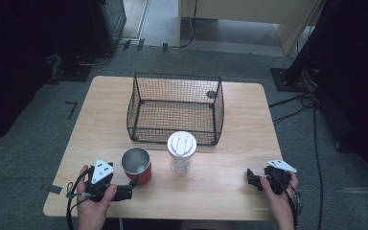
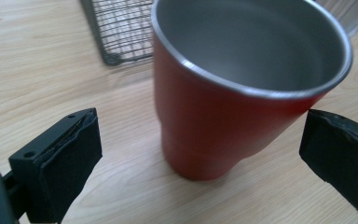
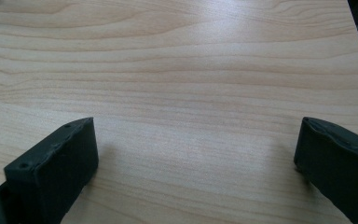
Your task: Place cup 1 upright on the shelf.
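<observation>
Left gripper [image 2: 200,154], jaws spread wide and not touching, flanks the upright red cup [image 2: 223,107] standing just before the wire basket [image 1: 175,108]; right gripper [image 3: 196,168] rests wide-jawed, well apart from the basket.

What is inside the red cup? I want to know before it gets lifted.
The red cup shows bare steel inner walls and looks empty. In the left tongs' view the near rim hides the bottom; the high view shows nothing inside.

Your desk [image 1: 230,187] is lit evenly and soft from above, while the room corners around it stay very dark. In your left gripper view the red cup [image 2: 223,126] looks slightly blurred, with pale glare on its rim.
</observation>
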`<state>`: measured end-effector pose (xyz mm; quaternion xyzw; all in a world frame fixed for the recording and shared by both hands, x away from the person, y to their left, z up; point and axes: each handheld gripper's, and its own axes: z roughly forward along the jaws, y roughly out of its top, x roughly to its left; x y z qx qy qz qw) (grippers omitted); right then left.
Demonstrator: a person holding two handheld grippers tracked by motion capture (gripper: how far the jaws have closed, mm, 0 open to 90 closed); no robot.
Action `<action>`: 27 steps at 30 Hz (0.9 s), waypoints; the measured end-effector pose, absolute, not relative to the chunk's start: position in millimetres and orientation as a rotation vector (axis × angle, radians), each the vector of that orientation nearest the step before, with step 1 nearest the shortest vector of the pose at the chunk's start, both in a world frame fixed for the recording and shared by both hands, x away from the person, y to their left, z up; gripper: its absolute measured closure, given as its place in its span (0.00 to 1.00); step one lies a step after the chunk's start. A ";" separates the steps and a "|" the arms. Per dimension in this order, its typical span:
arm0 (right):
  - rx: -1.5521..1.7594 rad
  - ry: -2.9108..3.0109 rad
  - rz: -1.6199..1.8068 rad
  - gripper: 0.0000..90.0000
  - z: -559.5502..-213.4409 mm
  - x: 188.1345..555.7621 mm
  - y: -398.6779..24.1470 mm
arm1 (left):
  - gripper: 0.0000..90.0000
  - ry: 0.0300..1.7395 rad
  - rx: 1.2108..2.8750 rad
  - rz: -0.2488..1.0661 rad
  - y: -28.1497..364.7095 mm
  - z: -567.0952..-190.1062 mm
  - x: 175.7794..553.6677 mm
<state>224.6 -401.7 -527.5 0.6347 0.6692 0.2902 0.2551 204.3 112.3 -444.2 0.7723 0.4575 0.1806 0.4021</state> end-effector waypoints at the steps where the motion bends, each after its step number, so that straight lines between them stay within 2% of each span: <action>1: 1.724 1.817 0.788 0.00 -527.5 224.6 -401.6 | 0.00 1.154 1.952 0.454 109.9 -444.3 205.4; 14: 1.723 1.818 0.787 0.00 -527.5 224.6 -401.7 | 0.00 1.126 1.971 0.435 84.5 -443.4 225.0; 21: 1.723 1.818 0.788 0.00 -527.5 224.6 -401.7 | 0.00 1.157 2.021 0.478 73.1 -445.3 236.1; 25: 1.723 1.818 0.787 0.00 -527.5 224.7 -401.7 | 0.00 1.192 2.038 0.459 69.5 -449.9 243.1; 27: 1.723 1.818 0.787 0.00 -527.5 224.7 -401.7 | 0.03 1.200 2.039 0.463 68.7 -450.2 243.7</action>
